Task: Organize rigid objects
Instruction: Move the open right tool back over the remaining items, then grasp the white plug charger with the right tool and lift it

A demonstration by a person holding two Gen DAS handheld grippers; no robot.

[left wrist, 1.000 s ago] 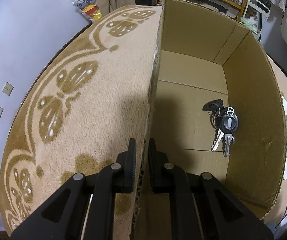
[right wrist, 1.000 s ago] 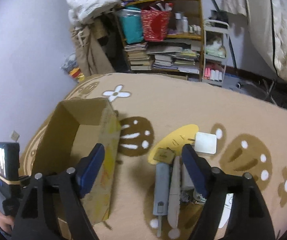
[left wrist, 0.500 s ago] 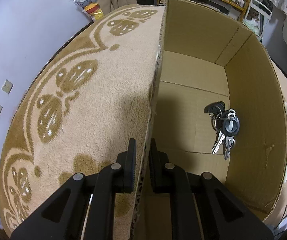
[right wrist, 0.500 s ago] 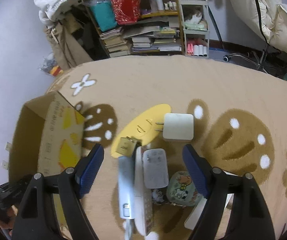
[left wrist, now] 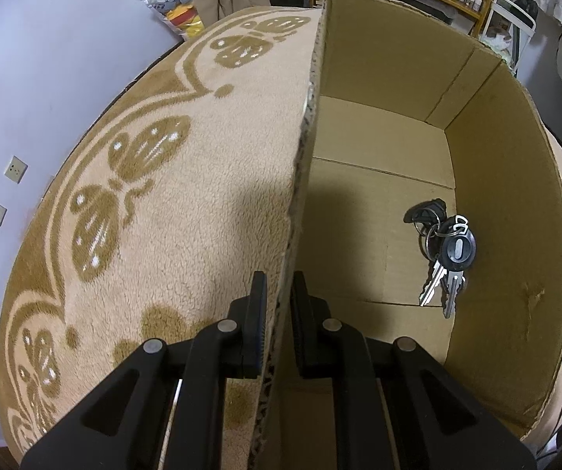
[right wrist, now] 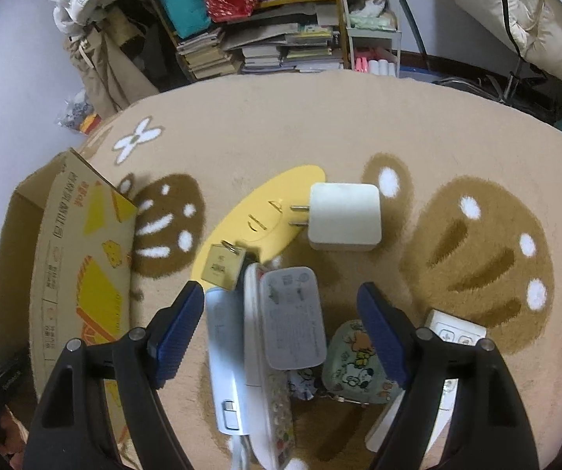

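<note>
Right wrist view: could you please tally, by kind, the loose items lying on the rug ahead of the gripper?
White charger: 1
Grey adapter: 1
Padlock: 1
Yellow banana-shaped piece: 1
Cartoon tin: 1
White wall switch: 1
Pale blue handset: 1
Long white case: 1
Total: 8, plus one half-hidden white piece.

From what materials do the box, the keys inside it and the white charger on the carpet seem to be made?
Box: brown corrugated cardboard, matte; the fluted edge shows where the left hand-held gripper clamps its wall.
Keys: bare silver metal blades that look shiny, with black heads, probably plastic.
White charger: smooth white casing, likely plastic, slightly glossy, with two metal prongs.
</note>
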